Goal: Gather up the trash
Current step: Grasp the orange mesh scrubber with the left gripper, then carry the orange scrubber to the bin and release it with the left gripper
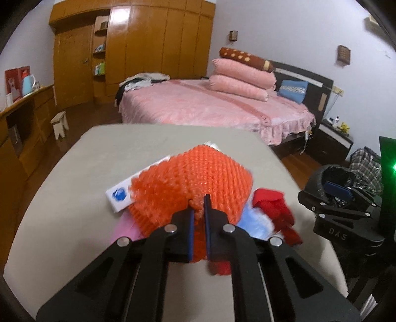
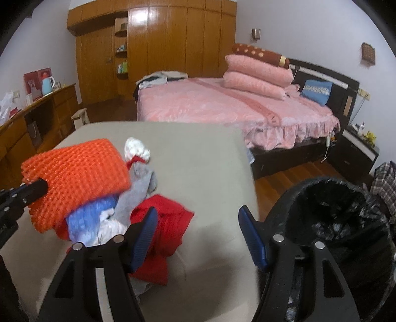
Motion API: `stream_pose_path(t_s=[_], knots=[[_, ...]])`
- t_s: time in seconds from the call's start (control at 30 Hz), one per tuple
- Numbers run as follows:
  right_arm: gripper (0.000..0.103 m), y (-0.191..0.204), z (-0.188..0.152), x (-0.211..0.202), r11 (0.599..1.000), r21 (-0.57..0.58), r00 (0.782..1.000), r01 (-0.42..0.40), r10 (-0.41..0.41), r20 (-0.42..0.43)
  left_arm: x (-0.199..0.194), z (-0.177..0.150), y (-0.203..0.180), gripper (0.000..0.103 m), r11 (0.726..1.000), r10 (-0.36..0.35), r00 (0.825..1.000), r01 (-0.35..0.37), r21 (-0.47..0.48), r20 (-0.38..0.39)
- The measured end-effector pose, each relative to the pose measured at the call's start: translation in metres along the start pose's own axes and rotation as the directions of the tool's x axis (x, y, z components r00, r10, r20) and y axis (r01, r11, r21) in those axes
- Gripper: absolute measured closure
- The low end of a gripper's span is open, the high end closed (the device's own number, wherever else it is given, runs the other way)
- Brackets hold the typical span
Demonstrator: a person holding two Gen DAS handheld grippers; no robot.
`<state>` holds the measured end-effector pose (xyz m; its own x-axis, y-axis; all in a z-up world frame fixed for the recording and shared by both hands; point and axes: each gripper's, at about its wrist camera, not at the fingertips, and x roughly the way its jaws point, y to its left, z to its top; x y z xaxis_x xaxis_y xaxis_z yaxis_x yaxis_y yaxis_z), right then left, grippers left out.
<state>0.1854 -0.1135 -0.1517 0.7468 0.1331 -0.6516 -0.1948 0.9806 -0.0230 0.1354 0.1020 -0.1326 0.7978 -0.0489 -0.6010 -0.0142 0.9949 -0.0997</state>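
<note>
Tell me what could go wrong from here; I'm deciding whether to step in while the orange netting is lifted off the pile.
1. The left gripper pinches only an edge of the orange netting, so it may slip free.
2. The netting overlaps the red wrapper and blue wrapper; lifting could snag them and drag them off the table.
3. The bin stands beyond the table's right edge, so a short carry drops it on the floor.

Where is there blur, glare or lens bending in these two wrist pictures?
Left wrist view: the red piece beside the orange mesh is smeared by motion, glare streaks the wardrobe doors, and a green light flares at the right edge. Right wrist view: fisheye bends the table edge, dark corners vignette, and the wardrobe shines.
</note>
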Motion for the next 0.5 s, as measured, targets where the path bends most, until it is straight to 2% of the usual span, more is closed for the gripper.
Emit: stream_pose_path(t_s=[0.13,0.37,0.4,0.43,0.47,0.5], knots=[[0.038,0.005,-0.005,0.013,1.0,0.0,0.999,-0.02,0.02,-0.033,0.004,-0.005,0.007,0.097,1.0,0.006,1.0,-0.007,-0.022,-0.021],[0.041,0.012,-0.006,0.045,0.999,-0.01,0.993,-0.047,0.046,-0.106,0.008,-0.01,0.01,0.097,1.0,0.011,1.0,-0.012,-0.006,-0.015],[0.05,0.013,-0.006,0.052,0.998,-0.012,0.989,-0.066,0.064,-0.132,0.008,-0.009,0.009,0.097,1.0,0.012,1.0,-0.012,-0.006,-0.017],[0.064,0.014,-0.006,0.056,0.997,-0.014,0.987,-0.08,0.077,-0.144,0.01,-0.01,0.009,0.097,1.0,0.012,1.0,-0.012,-0.005,-0.021],[0.07,0.015,-0.006,0.058,0.995,-0.017,0.984,-0.098,0.095,-0.154,0.01,-0.011,0.009,0.097,1.0,0.011,1.0,-0.011,-0.004,-0.025],[0.081,0.016,-0.005,0.059,0.991,-0.019,0.979,-0.135,0.13,-0.157,0.01,-0.011,0.009,0.097,1.0,0.011,1.0,-0.011,-0.003,-0.027]])
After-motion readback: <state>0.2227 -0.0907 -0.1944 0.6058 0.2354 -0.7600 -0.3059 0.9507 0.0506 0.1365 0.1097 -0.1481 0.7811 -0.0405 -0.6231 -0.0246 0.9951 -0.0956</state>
